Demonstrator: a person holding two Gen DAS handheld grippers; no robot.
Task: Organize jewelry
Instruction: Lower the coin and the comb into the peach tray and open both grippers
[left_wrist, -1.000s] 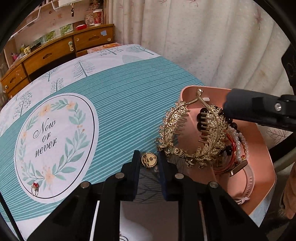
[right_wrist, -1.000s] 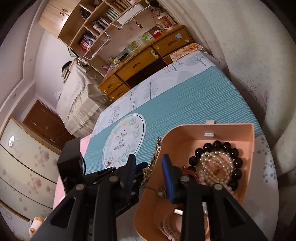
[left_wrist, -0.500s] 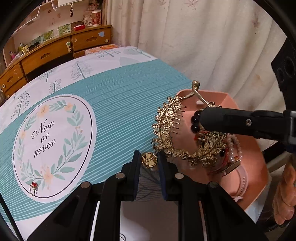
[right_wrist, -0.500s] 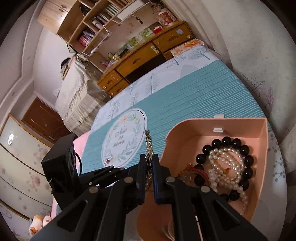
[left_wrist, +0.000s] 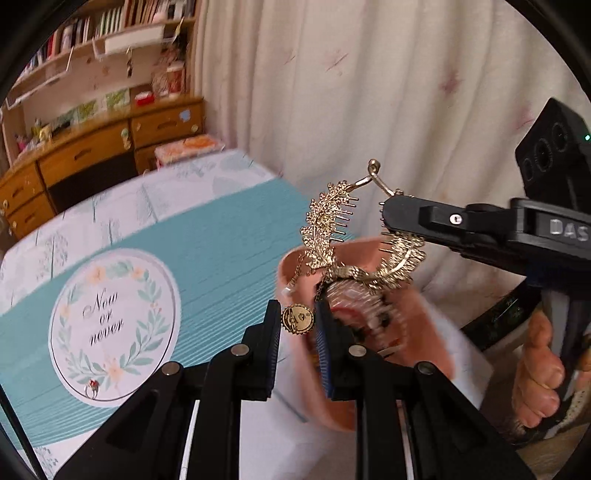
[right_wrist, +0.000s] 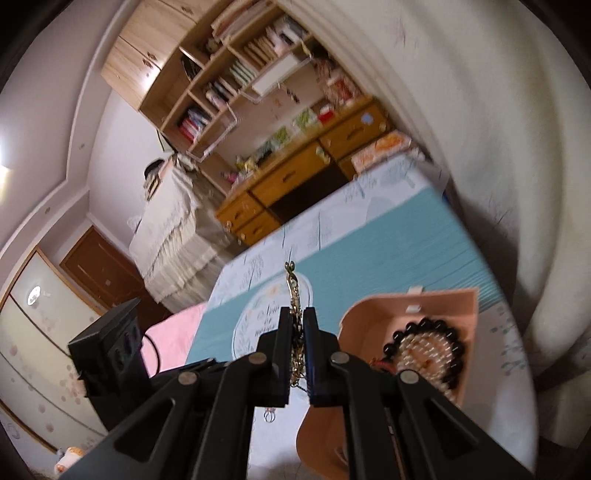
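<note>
A cream curtain (left_wrist: 369, 92) fills the upper right; wooden drawers (left_wrist: 92, 155) stand upper left. The teal tablecloth (left_wrist: 221, 240) reads "Now or never". Centre frame, the right gripper (right_wrist: 296, 325) clamps the gold hair comb (left_wrist: 332, 229) above the pink tray (right_wrist: 436, 306); the left gripper (left_wrist: 297, 321) is parted around a gold pendant (left_wrist: 298, 319).

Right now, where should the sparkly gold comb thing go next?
Probably straight up a little more. The right gripper pinches the gold hair comb above the pink box, but a chain with a round pendant dangles from it, possibly snagged.
</note>
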